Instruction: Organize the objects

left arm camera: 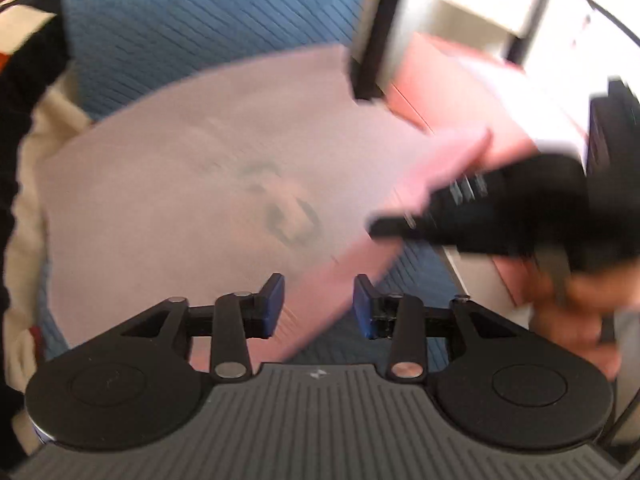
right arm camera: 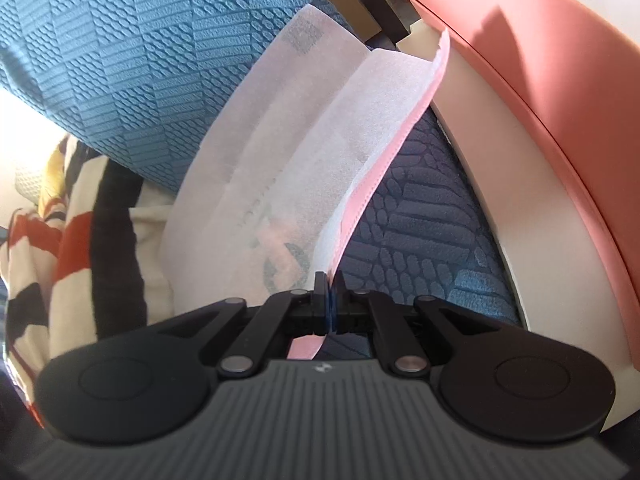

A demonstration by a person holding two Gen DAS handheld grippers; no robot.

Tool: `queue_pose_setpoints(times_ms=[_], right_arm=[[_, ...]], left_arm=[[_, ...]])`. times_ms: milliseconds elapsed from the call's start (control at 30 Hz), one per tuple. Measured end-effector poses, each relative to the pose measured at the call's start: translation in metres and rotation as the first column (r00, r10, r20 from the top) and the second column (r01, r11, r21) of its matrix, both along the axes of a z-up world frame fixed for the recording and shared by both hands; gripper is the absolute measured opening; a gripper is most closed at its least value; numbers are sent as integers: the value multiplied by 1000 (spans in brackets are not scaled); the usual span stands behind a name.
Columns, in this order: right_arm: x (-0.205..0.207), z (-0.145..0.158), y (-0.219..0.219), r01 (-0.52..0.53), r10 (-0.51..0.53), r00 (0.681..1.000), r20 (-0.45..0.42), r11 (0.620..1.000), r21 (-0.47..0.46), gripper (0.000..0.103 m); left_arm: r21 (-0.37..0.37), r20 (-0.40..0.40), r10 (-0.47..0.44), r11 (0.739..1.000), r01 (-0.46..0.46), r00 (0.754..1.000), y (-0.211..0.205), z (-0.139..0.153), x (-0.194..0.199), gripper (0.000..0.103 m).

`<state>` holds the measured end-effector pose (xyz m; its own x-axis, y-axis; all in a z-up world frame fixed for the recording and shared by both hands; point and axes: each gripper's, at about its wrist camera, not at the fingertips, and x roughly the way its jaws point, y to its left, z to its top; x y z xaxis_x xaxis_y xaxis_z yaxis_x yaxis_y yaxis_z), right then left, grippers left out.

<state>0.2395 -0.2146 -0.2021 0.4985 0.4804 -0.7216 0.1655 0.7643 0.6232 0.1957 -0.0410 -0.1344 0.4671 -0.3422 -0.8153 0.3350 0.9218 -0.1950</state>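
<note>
Left wrist view is pretty blurry: the left claw (left arm camera: 319, 304) hangs half open with nothing between its pads, over a pale pink fabric bag (left arm camera: 192, 184) spread on the blue textured mat (left arm camera: 200, 20). Right wrist view: the right claw (right arm camera: 329, 300) is pinched tight on the bag's pink edge, next to a pink-and-cream box (right arm camera: 560, 140)

A blue foam floor mat with embossed woven patterns (right arm camera: 132, 60) lies sunlit beside a pink-and-cream cabinet (right arm camera: 560, 92).
</note>
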Motion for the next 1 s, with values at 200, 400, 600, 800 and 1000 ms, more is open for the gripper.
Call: queue_pose_setpoints(times_ms=[200, 400, 600, 800, 1000], right_arm=[[-4, 2, -7, 4, -5, 1000, 5, 999, 31, 4], [-6, 3, -11, 3, -3, 1000, 11, 999, 35, 4], [-6, 6, -14, 12, -11, 1000, 18, 1000, -22, 7], [-7, 10, -18, 31, -29, 999, 17, 997, -75, 15], [-11, 13, -22, 42, -41, 999, 31, 998, -48, 37]], left_arm=[[143, 9, -67, 988, 65, 998, -16, -26, -2, 54], [242, 18, -74, 968, 68, 997, -12, -41, 8, 38], [113, -3, -44, 993, 44, 999, 2, -31, 12, 12], [-122, -123, 64, 989, -79, 990, 33, -30, 26, 11], [-312, -257, 126, 928, -206, 958, 57, -42, 37, 11]])
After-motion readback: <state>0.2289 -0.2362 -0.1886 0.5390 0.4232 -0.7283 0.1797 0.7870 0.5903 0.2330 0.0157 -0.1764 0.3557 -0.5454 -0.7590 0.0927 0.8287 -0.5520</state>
